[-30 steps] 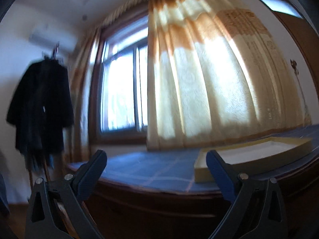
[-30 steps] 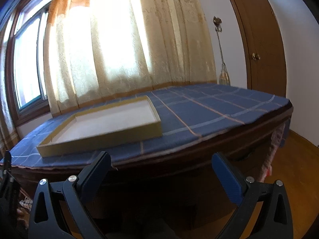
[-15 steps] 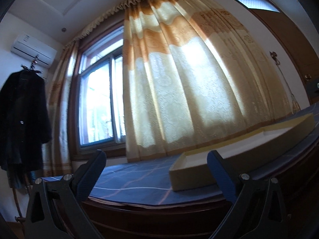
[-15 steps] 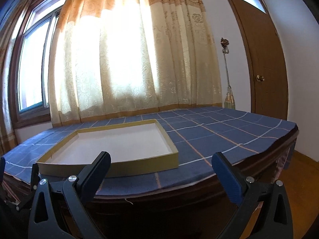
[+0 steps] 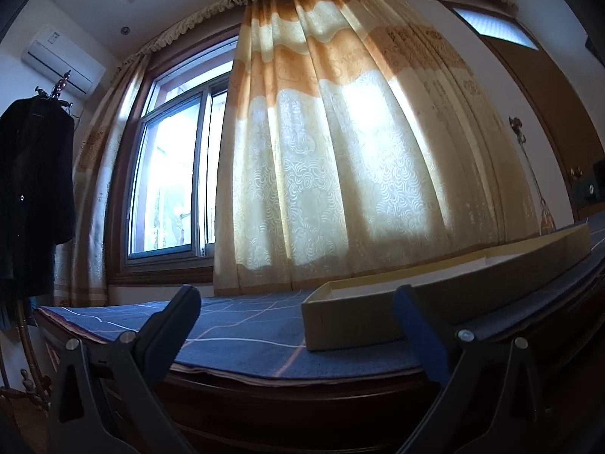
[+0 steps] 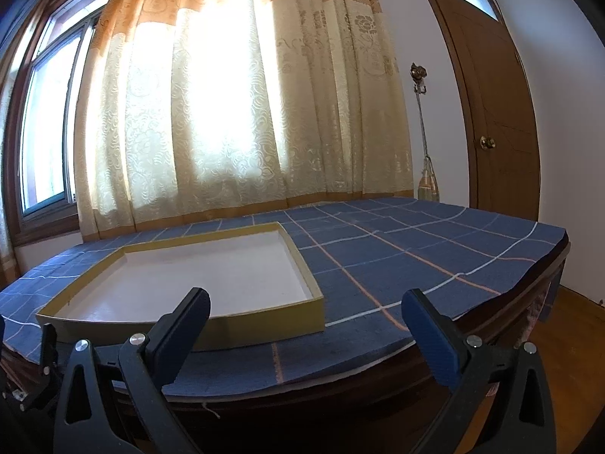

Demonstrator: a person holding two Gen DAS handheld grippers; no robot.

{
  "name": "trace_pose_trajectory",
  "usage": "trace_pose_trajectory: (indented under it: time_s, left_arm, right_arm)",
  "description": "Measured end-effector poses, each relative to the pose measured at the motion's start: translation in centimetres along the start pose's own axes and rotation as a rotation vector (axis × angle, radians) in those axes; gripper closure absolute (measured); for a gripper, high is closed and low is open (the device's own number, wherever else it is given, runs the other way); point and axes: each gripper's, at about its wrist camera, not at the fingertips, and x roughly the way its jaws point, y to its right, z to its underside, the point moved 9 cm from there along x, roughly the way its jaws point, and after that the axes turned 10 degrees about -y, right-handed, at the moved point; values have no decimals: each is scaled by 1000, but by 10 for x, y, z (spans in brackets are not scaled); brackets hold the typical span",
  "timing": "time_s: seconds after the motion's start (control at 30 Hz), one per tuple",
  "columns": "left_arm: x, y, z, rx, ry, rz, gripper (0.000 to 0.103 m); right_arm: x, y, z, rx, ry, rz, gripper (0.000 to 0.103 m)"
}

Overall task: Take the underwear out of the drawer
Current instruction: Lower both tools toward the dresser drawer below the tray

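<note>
Currently both tongs open wide, nothing held. Left tongs [image 5: 297,319] low in front of dark wooden furniture edge, pointing over blue checked cloth [image 5: 242,325] toward shallow yellow-sided box [image 5: 359,321]. Right tongs [image 6: 304,317] likewise spread wide and empty, aimed at same box [image 6: 264,327] with white bare inside, resting on the cloth [image 6: 397,265]. Part of left tool visible at far left of right wrist view, beside the furniture edge. Underwear not visible in either view; drawer not identifiable, furniture front too dark to tell. Behind: cream and orange curtain [image 5: 340,170], window [image 5: 170,181], dark coat [image 5: 30,196] hanging at left, air conditioner [image 5: 62,60] above it, brown door [image 6: 491,113] at right, wooden floor [image 6: 567,340] at right.
</note>
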Motion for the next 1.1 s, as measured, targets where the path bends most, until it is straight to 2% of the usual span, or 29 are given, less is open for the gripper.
trace_pose_trajectory:
  time_s: [0.13,0.3,0.57,0.8,0.87,1.0,1.1]
  left_arm:
    - [7,1,1,-25,-15,74,0]
    - [21,-4,9,-126,-93,137,0]
    - [21,-2,10,-121,-95,135,0]
    - [15,-8,13,-123,-112,91,0]
    - [9,-6,14,-95,-115,86,0]
    - [-6,3,10,24,-108,55,0]
    - [-5,12,3,106,-135,70,0]
  right_arm:
    - [5,3,2,-1,-20,9,1]
    - [10,5,5,0,-65,27,1]
    - [17,11,17,11,-136,46,1]
    - [10,13,18,16,-145,47,1]
    - [8,12,18,13,-148,44,1]
    - [6,11,20,9,-156,37,1]
    - [5,9,21,6,-161,32,1]
